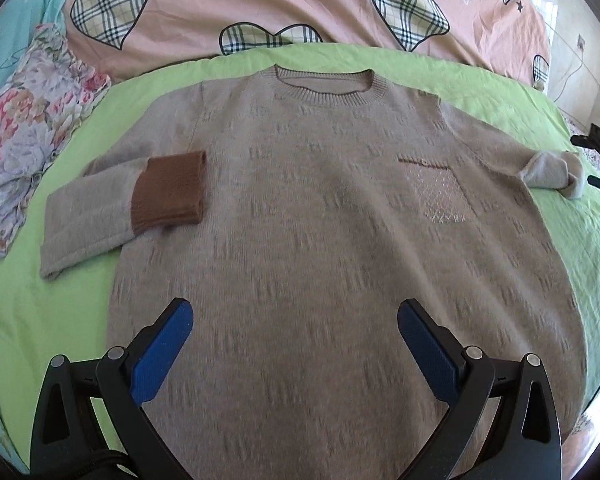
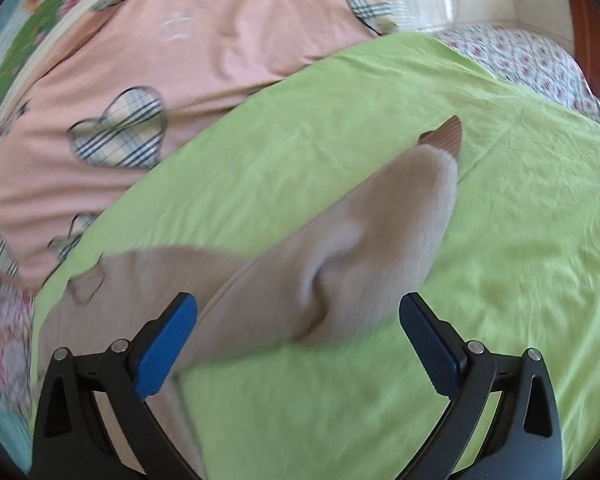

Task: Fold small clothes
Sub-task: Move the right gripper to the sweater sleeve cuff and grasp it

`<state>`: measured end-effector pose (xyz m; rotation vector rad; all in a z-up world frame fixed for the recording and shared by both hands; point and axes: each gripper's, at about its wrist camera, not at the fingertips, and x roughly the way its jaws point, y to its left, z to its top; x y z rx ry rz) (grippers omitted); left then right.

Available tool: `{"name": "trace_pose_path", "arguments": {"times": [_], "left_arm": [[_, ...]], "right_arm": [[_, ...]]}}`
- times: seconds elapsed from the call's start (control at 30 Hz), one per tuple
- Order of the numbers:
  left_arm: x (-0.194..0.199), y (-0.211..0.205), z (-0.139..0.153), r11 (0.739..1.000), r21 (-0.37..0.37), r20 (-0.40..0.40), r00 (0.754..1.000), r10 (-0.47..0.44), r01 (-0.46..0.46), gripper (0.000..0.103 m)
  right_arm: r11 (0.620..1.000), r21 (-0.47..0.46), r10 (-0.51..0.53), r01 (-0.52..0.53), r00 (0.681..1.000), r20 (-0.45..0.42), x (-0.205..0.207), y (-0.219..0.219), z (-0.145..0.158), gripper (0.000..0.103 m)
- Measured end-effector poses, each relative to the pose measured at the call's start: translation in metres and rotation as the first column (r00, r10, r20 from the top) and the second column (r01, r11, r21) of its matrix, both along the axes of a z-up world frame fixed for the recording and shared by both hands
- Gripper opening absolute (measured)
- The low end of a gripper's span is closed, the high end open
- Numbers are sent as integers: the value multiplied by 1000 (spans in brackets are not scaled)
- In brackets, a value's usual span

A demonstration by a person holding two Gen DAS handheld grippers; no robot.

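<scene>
Green sheet (image 1: 80, 300), beige sweater (image 1: 320, 220) flat (floral cloth (image 1: 28, 128) beside), both grippers' fingers (image 1: 164, 352) spread, empty.

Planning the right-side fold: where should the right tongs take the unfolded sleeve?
Grip the unfolded sleeve just short of its brown cuff, coming from the outer side over the green sheet. It lies flat, pointing away from the sweater body, so its end can swing inward. The right tongs are open above it.
</scene>
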<state>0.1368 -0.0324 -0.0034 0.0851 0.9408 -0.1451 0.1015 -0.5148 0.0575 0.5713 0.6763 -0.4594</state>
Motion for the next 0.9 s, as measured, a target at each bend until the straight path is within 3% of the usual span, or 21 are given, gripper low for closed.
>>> {"name": "trace_pose_path", "arguments": {"times": [0.23,0.37,0.43,0.47,0.53,0.57,0.7,0.8,0.9], "left_arm": [[24,-7,-6,1000,-3,-19,1000,0,0,102],[32,-10,-17,1000,-9,-43,999,-5,5,102],[35,-10,-20,1000,-23,-52,999,-6,5,102],[35,-10,-20,999,-34,-54,999,-7,5,102],[34,-8,-20,999,-54,-53,999,-10,8,102],[33,-8,-19,998,-58,-50,999,-11,8,102],[28,-2,-14,997,-76,-36,999,-6,3,102],[25,6,-9,996,-92,-26,1000,10,-12,102],[21,12,-7,994,-104,-23,999,23,-25,102]], "right_arm": [[992,3,-121,123,978,-172,67,-65,-21,91],[992,-84,-114,96,962,-247,84,-63,-28,90],[986,-140,-127,93,958,-256,80,-59,-25,65],[984,-148,-130,95,960,-248,76,-59,-23,58],[986,-130,-130,104,968,-214,66,-65,-18,19],[990,-97,-121,105,976,-179,60,-67,-16,11],[995,-75,-71,67,996,-49,54,-50,4,6],[997,-47,56,-54,997,45,64,-8,30,6],[979,-2,201,-202,973,116,85,46,48,6]]}}
